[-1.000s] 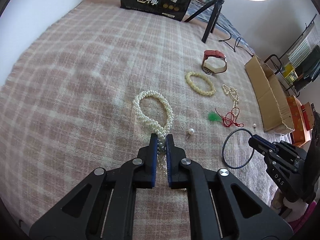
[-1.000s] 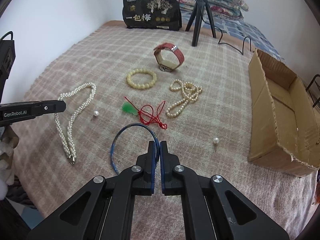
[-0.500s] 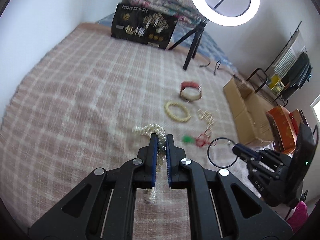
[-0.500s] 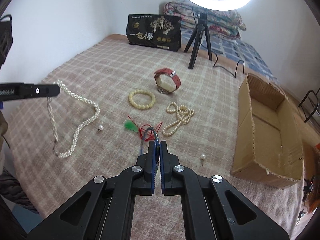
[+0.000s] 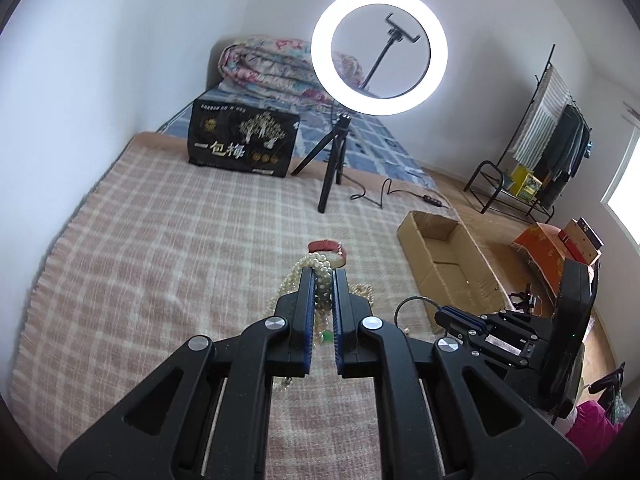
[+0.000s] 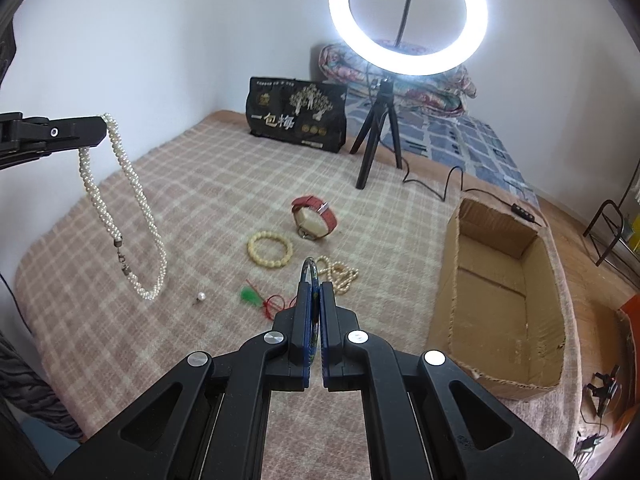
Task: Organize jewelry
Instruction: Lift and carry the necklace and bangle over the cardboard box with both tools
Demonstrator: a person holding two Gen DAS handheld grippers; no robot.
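My left gripper (image 5: 323,273) is shut on a white pearl necklace (image 5: 320,280); in the right wrist view the necklace (image 6: 132,216) hangs from it in the air, high over the blanket's left side. My right gripper (image 6: 314,286) is shut on a thin blue bangle (image 6: 310,268), lifted above the blanket; it shows in the left wrist view (image 5: 412,308). On the blanket lie a red-strap watch (image 6: 314,218), a cream bead bracelet (image 6: 270,249), a small pearl strand (image 6: 340,276), a red cord with green tassel (image 6: 264,300) and a pearl pin (image 6: 201,297).
An open cardboard box (image 6: 500,300) stands on the bed's right side. A ring light on a tripod (image 6: 380,136) and a black bag (image 6: 298,116) stand at the back. A rolled quilt (image 5: 272,72) lies behind them. A clothes rack (image 5: 552,152) stands at far right.
Both grippers have risen well above the blanket. The pearl necklace has come fully off the blanket and hangs free; the blue bangle has been lifted too.
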